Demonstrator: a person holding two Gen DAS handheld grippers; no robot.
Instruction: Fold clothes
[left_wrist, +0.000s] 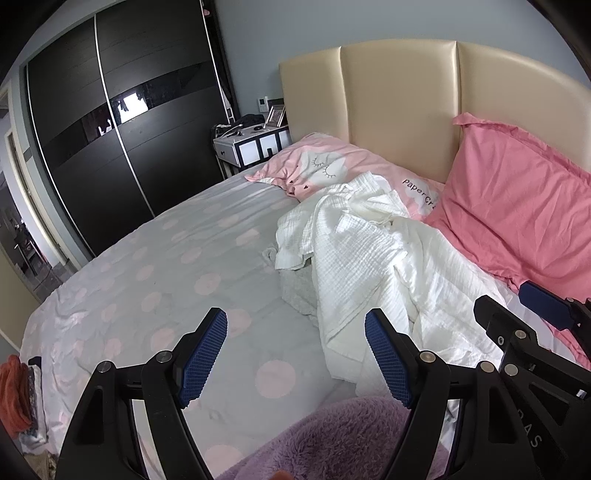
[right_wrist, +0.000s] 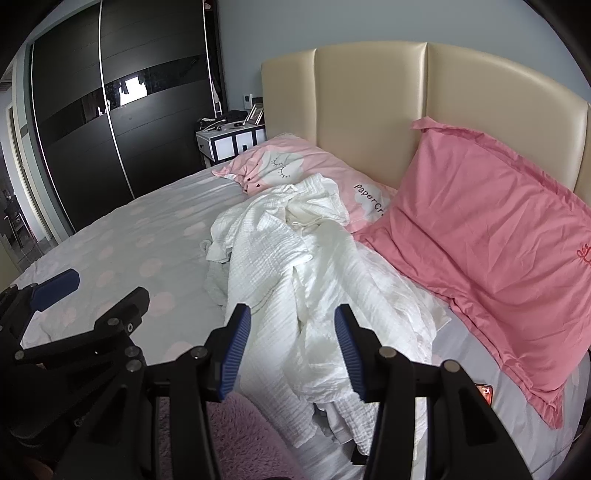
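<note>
Both tongs hover above the near part of the bed (left_wrist: 155, 266), spread wide and pinching nothing — the left tongs (left_wrist: 295, 354) over the dotted grey sheet, the right tongs (right_wrist: 291, 354) directly over the white clothes (right_wrist: 295, 266). That crumpled white heap of crinkled fabric lies mid-bed, running from the near edge up onto the pale pink pillow (left_wrist: 332, 162) at the far side. The pillow shows closed-eye lashes and the writing "Paper Cr" — the rest is hidden. A darker pink pillow (right_wrist: 487, 236) leans on the beige headboard (right_wrist: 369, 110) to the right, with red embroidery at its edge, possibly a letter. A purple fluffy blanket (left_wrist: 332, 443) lies nearest.
</note>
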